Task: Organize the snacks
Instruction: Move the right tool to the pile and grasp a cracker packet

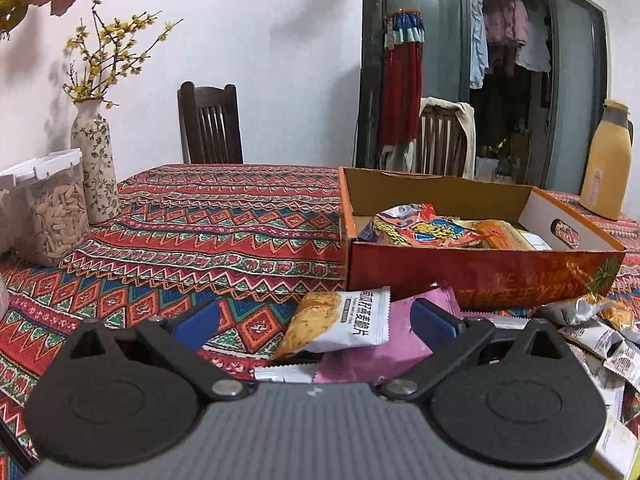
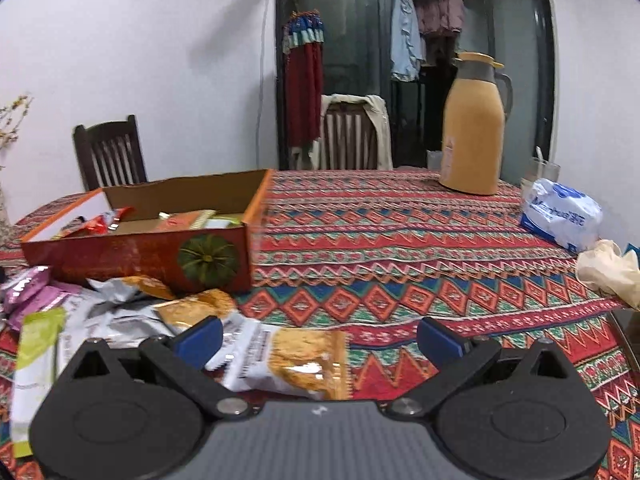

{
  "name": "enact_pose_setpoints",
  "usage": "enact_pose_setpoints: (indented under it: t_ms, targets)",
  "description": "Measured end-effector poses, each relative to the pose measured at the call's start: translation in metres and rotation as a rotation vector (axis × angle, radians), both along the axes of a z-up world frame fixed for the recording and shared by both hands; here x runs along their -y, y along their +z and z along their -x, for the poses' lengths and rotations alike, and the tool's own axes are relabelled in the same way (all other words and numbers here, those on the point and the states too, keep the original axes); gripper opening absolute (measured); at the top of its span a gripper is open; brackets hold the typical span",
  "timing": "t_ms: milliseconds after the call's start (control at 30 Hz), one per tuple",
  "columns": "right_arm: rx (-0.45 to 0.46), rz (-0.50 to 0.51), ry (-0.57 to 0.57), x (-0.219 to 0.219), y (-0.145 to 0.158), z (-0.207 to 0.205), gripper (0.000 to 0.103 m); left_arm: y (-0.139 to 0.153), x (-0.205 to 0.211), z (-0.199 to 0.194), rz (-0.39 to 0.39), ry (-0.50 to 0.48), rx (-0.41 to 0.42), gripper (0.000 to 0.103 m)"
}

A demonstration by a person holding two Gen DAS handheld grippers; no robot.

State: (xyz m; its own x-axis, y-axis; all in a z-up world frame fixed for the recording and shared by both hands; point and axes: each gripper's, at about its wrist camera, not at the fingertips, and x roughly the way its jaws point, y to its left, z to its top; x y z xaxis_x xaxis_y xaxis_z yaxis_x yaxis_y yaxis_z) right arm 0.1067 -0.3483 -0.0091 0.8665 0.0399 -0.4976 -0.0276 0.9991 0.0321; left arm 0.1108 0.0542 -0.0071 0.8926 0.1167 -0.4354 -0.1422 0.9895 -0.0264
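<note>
Room: dining table under a red patterned cloth, two wooden chairs at its far edge, a white wall and a dark glass door with clothes hanging behind it.
Box: an orange cardboard box with low walls and no lid sits toward the middle of the table; it looks like the place meant for the snacks.
Box contents: a few packets lie inside, a red and yellow one on top; much of the floor toward the far wall is bare.
Loose snacks: a heap of packets lies on the cloth between the box and the near table edge, outside it, so the sorting seems only partly done.
Left gripper: spread wide, holding nothing; a white biscuit packet and a pink packet lie between its fingers, probably the next pick.
Right gripper: also spread wide and holding nothing, with another white and orange packet lying flat between its fingers.
Other containers: a clear tub of pale seeds and a flower vase stand at the left table edge; a tan thermos jug stands near the far right corner.
Risk: thin, slippery packets overlap, so one may drag its neighbour.
</note>
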Motion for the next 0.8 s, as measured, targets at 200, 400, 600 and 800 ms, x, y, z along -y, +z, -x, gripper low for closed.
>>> enact_pose_setpoints:
  t_ms: [200,400,600,800]
  targets:
    - [-0.064,-0.007,0.021,0.000,-0.009,-0.014,0.103,0.001,-0.005,-0.002,0.032,0.010,-0.005,0.103]
    - [-0.118,-0.066,0.035,-0.008,-0.014,-0.031,0.095,0.001,-0.006,0.000,0.042,0.013,-0.001,0.103]
    - [-0.168,-0.074,0.028,-0.011,-0.024,-0.043,0.068,0.001,-0.007,0.000,0.048,0.010,-0.002,0.103]
    - [-0.153,-0.058,0.057,-0.016,-0.024,-0.037,0.058,0.001,-0.006,0.000,0.048,0.009,-0.002,0.103]
